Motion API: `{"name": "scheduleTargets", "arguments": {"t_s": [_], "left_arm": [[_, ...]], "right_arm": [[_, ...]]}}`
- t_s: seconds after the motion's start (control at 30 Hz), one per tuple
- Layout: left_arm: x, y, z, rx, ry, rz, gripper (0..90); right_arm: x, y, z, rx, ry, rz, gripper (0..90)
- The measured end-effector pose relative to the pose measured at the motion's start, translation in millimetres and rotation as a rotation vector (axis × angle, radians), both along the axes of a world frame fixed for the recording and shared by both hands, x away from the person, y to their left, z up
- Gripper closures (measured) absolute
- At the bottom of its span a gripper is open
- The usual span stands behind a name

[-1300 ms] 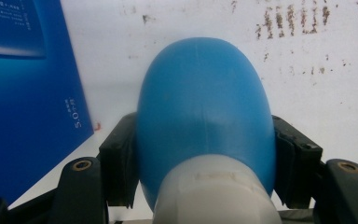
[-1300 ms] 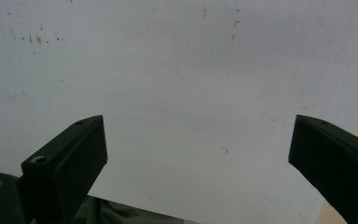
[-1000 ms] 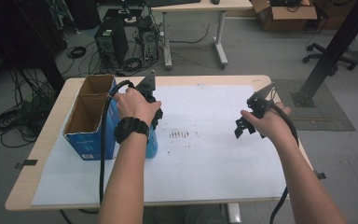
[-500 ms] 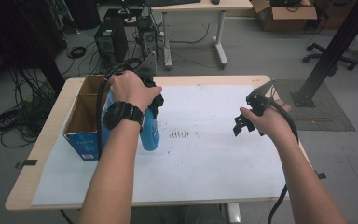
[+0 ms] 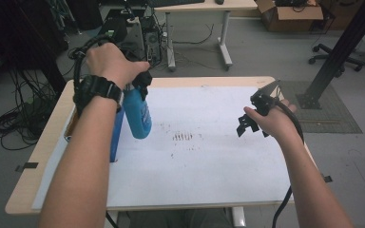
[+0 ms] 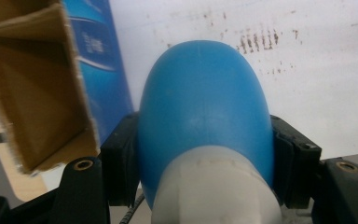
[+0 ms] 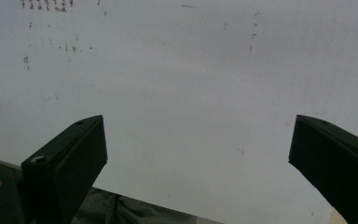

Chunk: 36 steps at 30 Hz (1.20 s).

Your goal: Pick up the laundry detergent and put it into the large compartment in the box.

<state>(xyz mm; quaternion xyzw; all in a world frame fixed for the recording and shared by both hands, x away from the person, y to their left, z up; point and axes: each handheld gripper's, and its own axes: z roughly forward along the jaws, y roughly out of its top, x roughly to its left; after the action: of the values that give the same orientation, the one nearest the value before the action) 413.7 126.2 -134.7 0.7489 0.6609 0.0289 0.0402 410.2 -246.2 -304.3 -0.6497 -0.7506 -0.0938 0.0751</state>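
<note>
A wooden table (image 5: 47,142) bears a white paper sheet (image 5: 209,161) marked with small brown stains (image 5: 183,137). At its left edge stands one open cardboard box with blue printed sides (image 6: 46,88); in the left gripper view its brown inside shows nothing in the part that is visible, and in the high view the person's left forearm hides most of it.

One blue plastic bottle with a pale neck (image 5: 138,111) hangs in the air just beside the box, above the sheet and clear of it, roughly upright with its rounded body pointing down. The left gripper (image 5: 140,83) is clamped on it: in the left gripper view (image 6: 205,186) the two black pads press against either side of the bottle (image 6: 203,107) near its pale neck.

The right gripper (image 5: 254,116) is held over the right part of the sheet, well apart from the bottle. In the right gripper view (image 7: 198,163) its jaws stand wide apart with nothing between them and touch nothing.

Counted: one box, one bottle, two grippers.
</note>
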Motion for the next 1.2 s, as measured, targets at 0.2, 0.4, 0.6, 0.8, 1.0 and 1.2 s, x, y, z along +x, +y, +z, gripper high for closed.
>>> {"name": "scheduleTargets", "arguments": {"t_s": [0.2,0.4,0.6,0.8,1.0,1.2], "left_arm": [[-0.1,25.6,25.2,-0.014,-0.023,0.025,37.2],[1.4,58.8,42.3,-0.014,-0.044,0.068,37.2],[2.3,89.0,50.9,-0.003,-0.063,0.101,37.3],[5.5,109.5,50.7,0.015,-0.071,0.112,37.3],[9.6,123.5,41.4,0.014,-0.065,0.12,37.3],[14.2,130.2,20.2,0.018,-0.051,0.128,37.3]], "right_arm": [[2.2,4.6,-0.8,0.001,0.003,0.009,4.3],[4.9,6.0,0.0,0.003,-0.003,0.006,4.3],[6.5,1.0,-1.2,-0.002,0.004,-0.011,4.3],[8.5,0.3,-4.3,-0.004,0.007,-0.015,4.4],[11.4,1.7,-8.5,-0.01,0.018,-0.014,4.3],[14.2,5.5,-15.3,-0.011,0.025,-0.008,4.4]]}}
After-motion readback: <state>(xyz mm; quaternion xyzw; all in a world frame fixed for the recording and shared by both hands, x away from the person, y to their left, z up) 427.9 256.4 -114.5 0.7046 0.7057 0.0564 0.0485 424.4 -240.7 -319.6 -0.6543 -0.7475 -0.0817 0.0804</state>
